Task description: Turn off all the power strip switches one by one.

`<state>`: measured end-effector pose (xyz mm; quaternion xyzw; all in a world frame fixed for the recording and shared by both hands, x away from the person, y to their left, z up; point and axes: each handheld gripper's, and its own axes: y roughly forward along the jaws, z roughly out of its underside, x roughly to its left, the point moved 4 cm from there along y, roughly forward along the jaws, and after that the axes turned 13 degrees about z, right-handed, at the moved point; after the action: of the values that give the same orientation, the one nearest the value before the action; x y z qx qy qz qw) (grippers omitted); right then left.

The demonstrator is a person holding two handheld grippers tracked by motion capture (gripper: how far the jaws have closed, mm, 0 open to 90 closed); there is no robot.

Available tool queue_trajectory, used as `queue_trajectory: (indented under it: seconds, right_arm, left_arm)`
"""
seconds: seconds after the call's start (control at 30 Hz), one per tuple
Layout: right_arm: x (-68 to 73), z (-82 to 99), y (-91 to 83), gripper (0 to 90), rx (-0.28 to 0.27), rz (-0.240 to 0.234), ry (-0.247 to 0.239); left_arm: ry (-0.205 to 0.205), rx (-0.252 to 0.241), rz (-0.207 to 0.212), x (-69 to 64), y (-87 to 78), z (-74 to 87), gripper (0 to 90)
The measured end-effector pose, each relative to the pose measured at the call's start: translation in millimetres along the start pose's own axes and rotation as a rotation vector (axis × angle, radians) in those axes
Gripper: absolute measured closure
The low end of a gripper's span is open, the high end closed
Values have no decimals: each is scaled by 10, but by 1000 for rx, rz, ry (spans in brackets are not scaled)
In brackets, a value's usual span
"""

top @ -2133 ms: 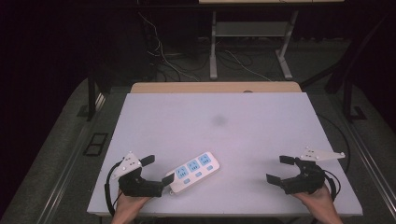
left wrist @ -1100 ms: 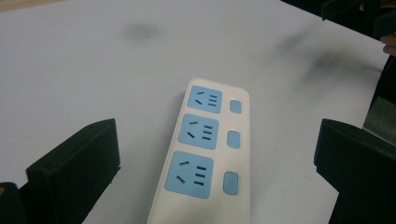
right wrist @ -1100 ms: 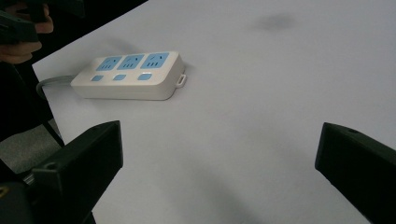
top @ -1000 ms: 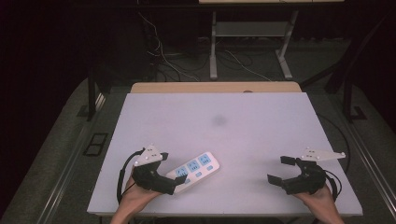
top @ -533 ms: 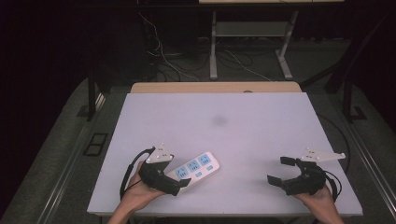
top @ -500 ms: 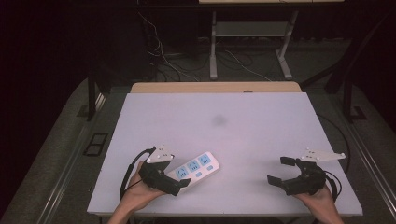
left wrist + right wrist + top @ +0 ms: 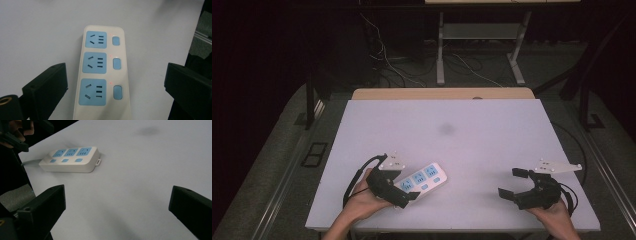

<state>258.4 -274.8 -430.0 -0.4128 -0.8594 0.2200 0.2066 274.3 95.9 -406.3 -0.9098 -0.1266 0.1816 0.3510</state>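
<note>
A white power strip (image 7: 422, 181) with three blue sockets and three blue switches lies flat at the front left of the white table (image 7: 492, 135). In the left gripper view the power strip (image 7: 101, 75) runs lengthwise between the jaws, and small red lights glow beside its switches. My left gripper (image 7: 407, 184) is open, its jaws wide apart on either side of the strip's near end without touching it. At the front right my right gripper (image 7: 509, 183) is open and holds nothing. From the right gripper view the power strip (image 7: 71, 160) lies far off to the left of the right gripper (image 7: 117, 197).
A faint dark smudge (image 7: 446, 129) marks the table's middle. A wooden board (image 7: 442, 93) lines the far edge. Behind it, cables (image 7: 387, 60) and metal stand legs (image 7: 441, 50) sit on the dark floor. The strip's grey cord (image 7: 30, 162) leads toward the front edge.
My left gripper has moved right and forward, from beside the strip's near end to astride it. The right gripper and the strip have stayed where they were.
</note>
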Motion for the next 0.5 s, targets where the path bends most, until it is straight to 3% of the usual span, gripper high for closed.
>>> queue_trajectory:
  seconds: [0.17, 0.5]
  right_arm:
    - [2, 2, 0, 6, 3, -3, 0]
    - [6, 6, -4, 7, 5, -7, 1]
  left_arm:
    - [10, 39, 23, -2, 22, -32, 85]
    - [34, 71, 46, 24, 33, -58, 315]
